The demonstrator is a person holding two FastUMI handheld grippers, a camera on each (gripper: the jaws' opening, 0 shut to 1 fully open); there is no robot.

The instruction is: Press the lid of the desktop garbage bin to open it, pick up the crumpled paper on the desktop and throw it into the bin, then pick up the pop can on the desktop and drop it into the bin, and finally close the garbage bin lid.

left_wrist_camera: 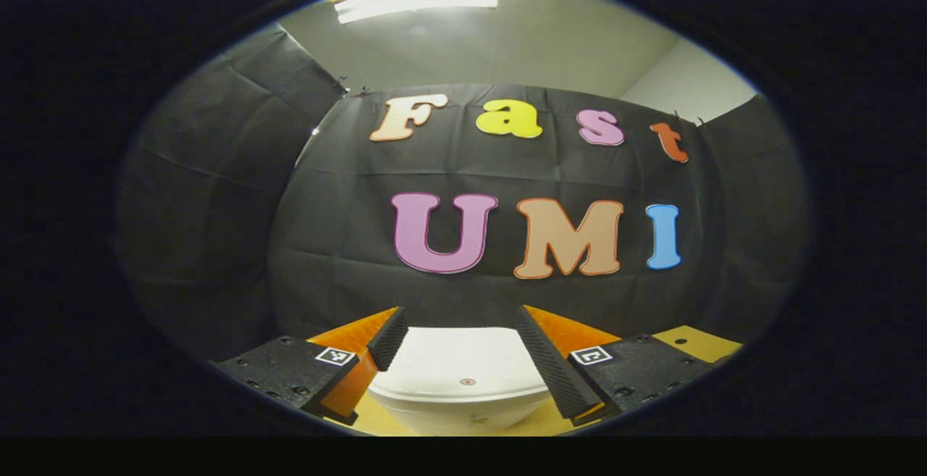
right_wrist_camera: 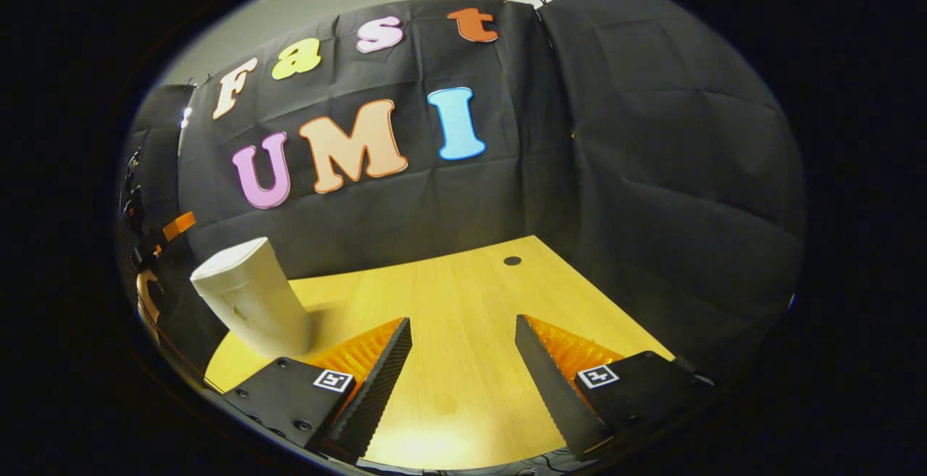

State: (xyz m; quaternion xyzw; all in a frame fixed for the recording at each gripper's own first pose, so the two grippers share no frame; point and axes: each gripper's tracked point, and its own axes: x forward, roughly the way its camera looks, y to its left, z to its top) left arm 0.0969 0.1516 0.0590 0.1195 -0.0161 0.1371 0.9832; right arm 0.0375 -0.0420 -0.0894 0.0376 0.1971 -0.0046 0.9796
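The white desktop bin (left_wrist_camera: 463, 367) stands right below and ahead of my left gripper (left_wrist_camera: 460, 313), its lid down, with a small red dot (left_wrist_camera: 468, 382) near the lid's front edge. The left gripper's fingers are spread wide above the lid, one to each side, and nothing is between them. In the right gripper view the same bin (right_wrist_camera: 250, 295) stands at the left on the wooden table (right_wrist_camera: 463, 280), lid closed. My right gripper (right_wrist_camera: 463, 321) hovers open over bare tabletop to the right of the bin and holds nothing.
The black cloth wall closes off the table at the back and on the right. A small dark hole (right_wrist_camera: 512, 261) sits in the tabletop near the far edge. An orange part (right_wrist_camera: 177, 226) and a hand (right_wrist_camera: 148, 295) show at the far left, behind the bin.
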